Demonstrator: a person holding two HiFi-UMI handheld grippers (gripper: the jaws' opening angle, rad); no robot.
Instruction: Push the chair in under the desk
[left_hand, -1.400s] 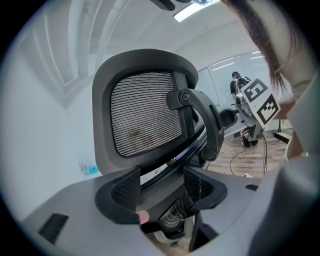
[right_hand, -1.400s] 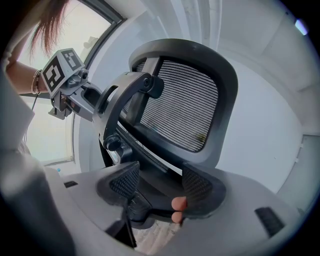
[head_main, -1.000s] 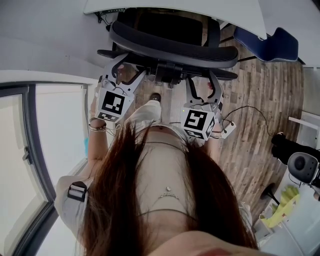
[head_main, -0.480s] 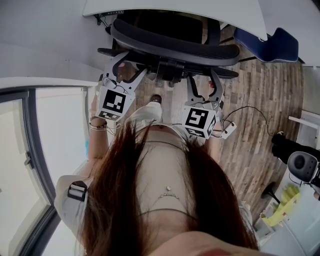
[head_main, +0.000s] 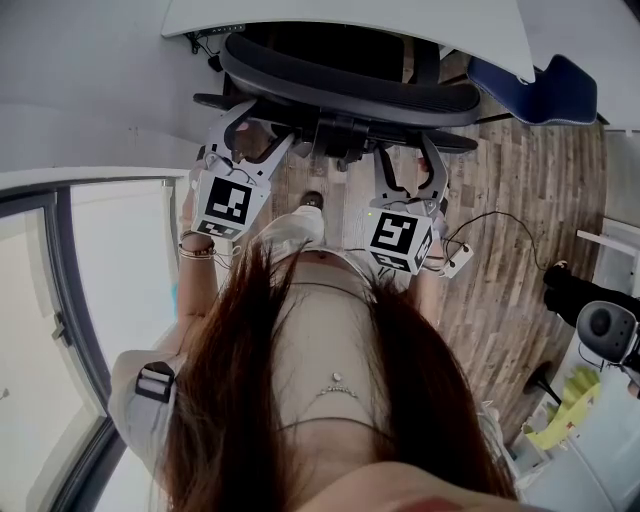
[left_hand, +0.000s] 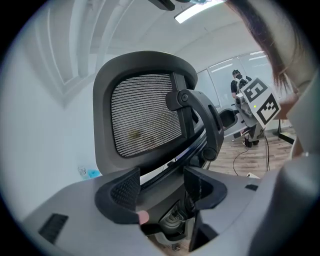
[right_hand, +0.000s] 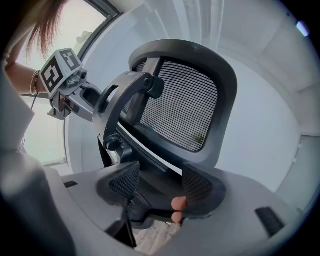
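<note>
A black office chair with a mesh back (head_main: 350, 88) stands at the top of the head view, its seat partly beneath the white desk (head_main: 350, 18). My left gripper (head_main: 262, 135) is open against the left of the chair's lower back. My right gripper (head_main: 410, 168) is open against the right of it. In the left gripper view the mesh back (left_hand: 145, 120) rises just beyond the open left gripper (left_hand: 160, 185), with the chair's lower frame between the jaws. The right gripper view shows the same back (right_hand: 180, 105) beyond the open right gripper (right_hand: 160, 187). The seat is hidden by the backrest.
A white wall and a glass pane (head_main: 110, 300) run close along the left. On the wooden floor at right lie a blue seat (head_main: 545, 85), a cable (head_main: 480, 225), a black device (head_main: 608, 330) and a yellow object (head_main: 565, 410).
The chair has slid a little farther under the desk. Both grippers have followed it forward, staying open against its back.
</note>
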